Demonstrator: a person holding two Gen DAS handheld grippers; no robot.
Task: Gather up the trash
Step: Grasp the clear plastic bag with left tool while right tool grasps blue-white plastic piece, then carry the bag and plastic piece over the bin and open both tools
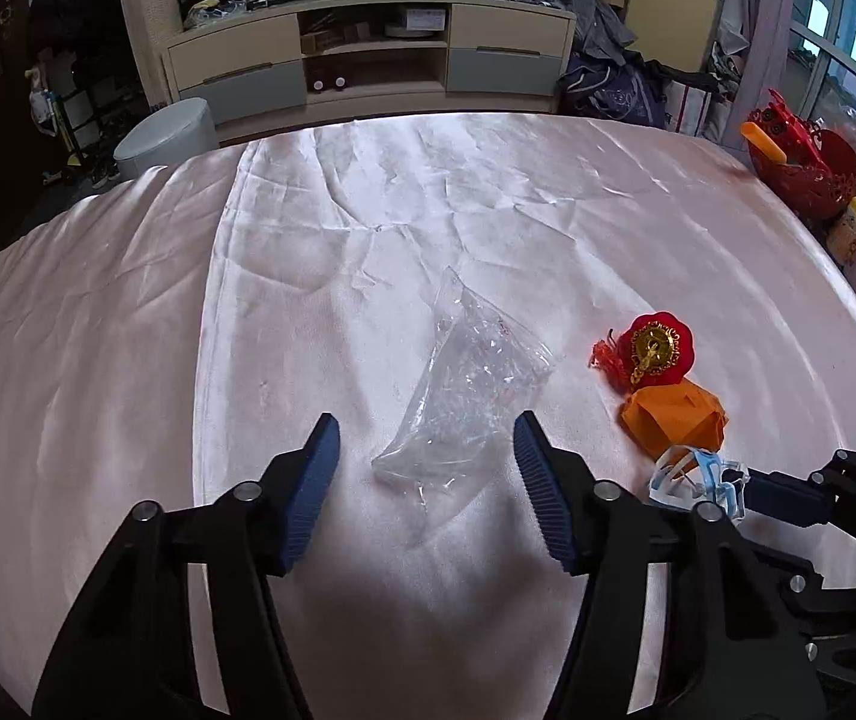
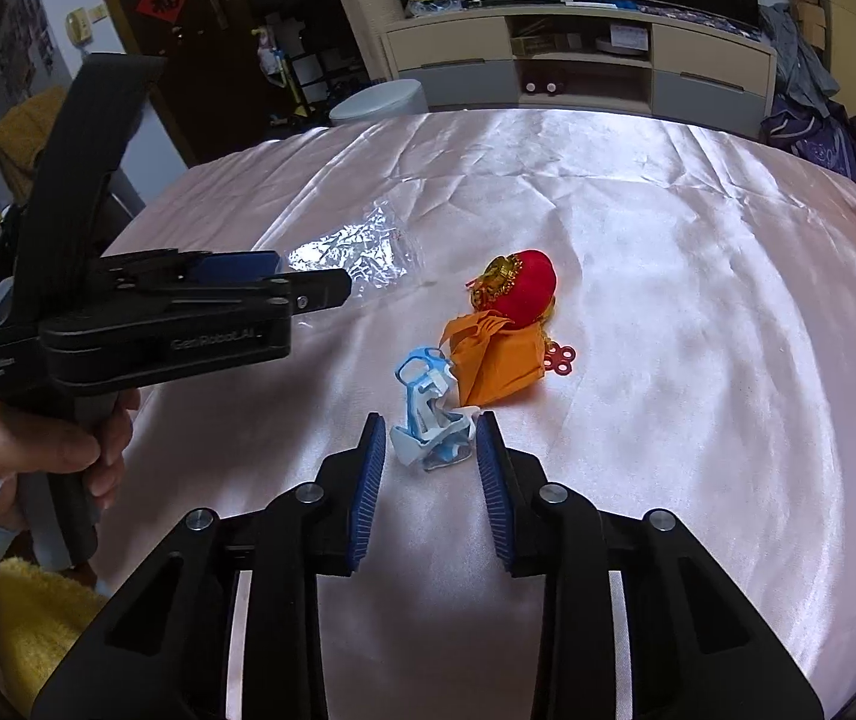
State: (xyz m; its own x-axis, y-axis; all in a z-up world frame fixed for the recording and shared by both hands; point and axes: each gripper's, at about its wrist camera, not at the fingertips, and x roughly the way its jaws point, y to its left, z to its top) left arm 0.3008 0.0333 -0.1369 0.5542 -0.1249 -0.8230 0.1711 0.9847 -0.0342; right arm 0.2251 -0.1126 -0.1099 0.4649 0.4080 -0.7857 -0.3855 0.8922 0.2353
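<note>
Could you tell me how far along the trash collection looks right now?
Nothing looks collected yet. In hand: the left gripper straddles the clear plastic bag, and the right gripper brackets the blue-and-white plastic piece; neither is lifted. Left: the orange paper and the red ornament still on the cloth.

"GenRobot.AI" and "Data Acquisition System" on left tongs body
</note>
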